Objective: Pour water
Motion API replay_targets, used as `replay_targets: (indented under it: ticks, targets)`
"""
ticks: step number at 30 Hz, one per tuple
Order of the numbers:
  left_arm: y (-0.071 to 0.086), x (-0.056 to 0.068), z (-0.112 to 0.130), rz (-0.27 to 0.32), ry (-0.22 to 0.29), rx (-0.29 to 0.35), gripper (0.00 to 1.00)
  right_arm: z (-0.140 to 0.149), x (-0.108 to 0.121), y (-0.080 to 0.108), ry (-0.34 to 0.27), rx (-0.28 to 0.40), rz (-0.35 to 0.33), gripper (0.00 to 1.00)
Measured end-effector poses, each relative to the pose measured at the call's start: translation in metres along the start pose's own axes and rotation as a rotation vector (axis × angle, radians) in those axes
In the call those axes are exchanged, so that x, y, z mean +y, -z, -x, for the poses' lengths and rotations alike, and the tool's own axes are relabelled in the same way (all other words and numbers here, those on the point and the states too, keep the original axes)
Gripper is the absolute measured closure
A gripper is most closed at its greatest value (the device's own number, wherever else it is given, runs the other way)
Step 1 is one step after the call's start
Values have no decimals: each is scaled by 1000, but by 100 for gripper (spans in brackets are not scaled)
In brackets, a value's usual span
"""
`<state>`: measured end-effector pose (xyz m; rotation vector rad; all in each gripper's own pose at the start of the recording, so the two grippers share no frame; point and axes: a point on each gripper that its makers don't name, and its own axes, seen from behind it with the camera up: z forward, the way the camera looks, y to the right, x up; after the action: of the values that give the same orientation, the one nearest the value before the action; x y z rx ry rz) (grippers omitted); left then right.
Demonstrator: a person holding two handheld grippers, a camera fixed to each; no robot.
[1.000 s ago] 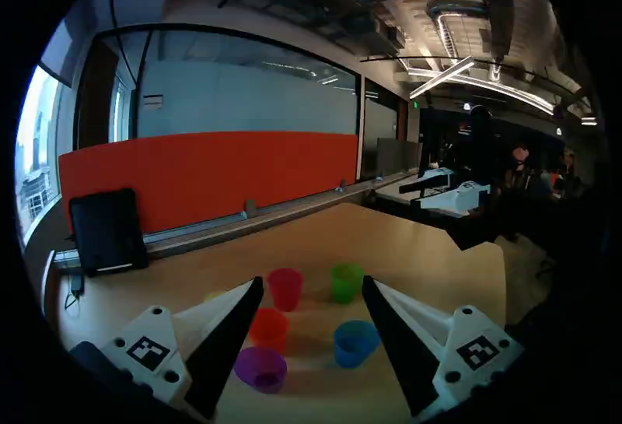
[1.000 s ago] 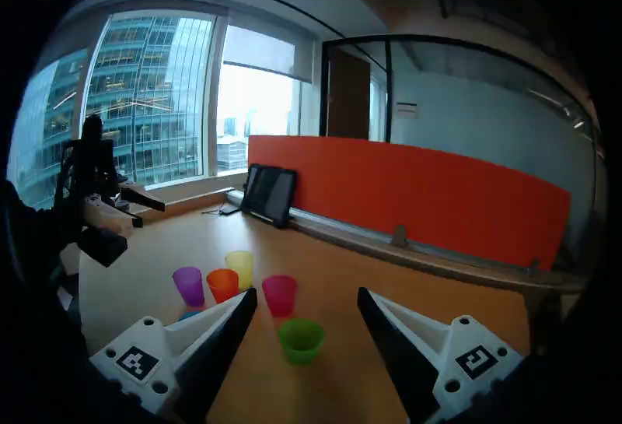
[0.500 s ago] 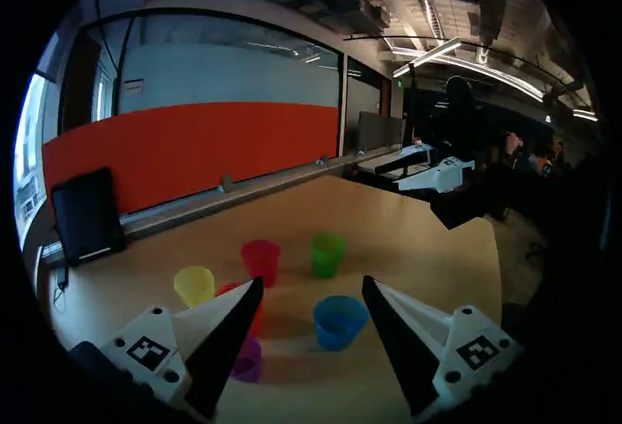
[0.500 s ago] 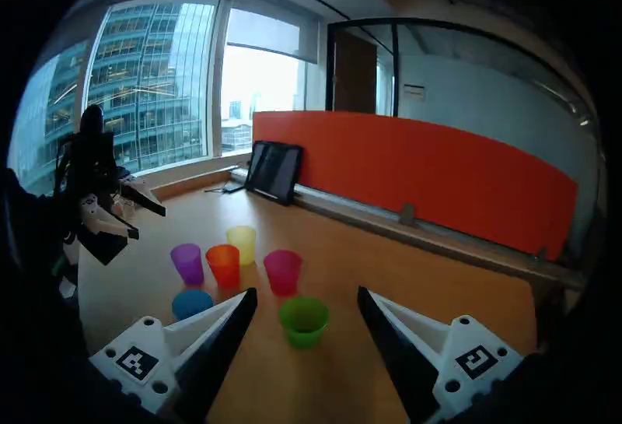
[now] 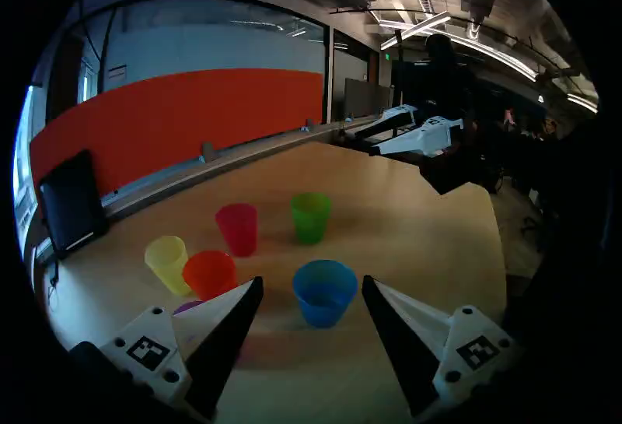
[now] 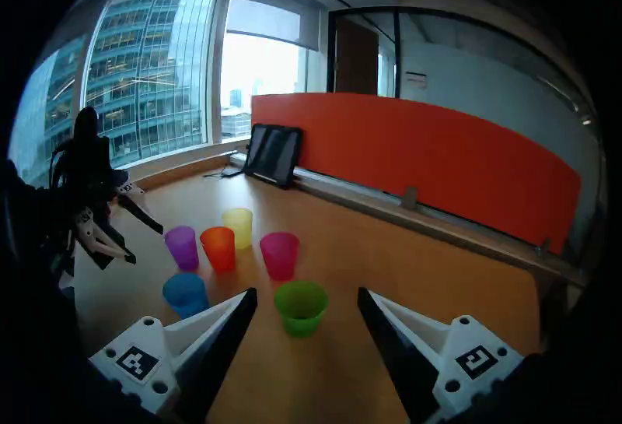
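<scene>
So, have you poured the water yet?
Not yet. Done: nothing, no cup is lifted. In hand: the open left hand-held gripper faces the blue cup, the open right hand-held gripper faces the green cup. Left: grabbing and pouring.

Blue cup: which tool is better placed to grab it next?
Left, probably. The left tool, open, frames the blue cup dead ahead. The right tool faces the green cup, with the blue one off to its side.
</scene>
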<state>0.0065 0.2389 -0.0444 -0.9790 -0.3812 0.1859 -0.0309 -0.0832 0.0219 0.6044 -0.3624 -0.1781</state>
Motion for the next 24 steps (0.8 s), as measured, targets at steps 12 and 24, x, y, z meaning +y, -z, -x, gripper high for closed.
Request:
replay_targets:
  ticks: [12,24]
  targets:
    - [-23,7,31,27,-13,-100,6,7,3,-8,11,-23,-10,0]
    - [-49,12,53,51,-21,-190,6,12,4,-20,17,-40,-24,0]
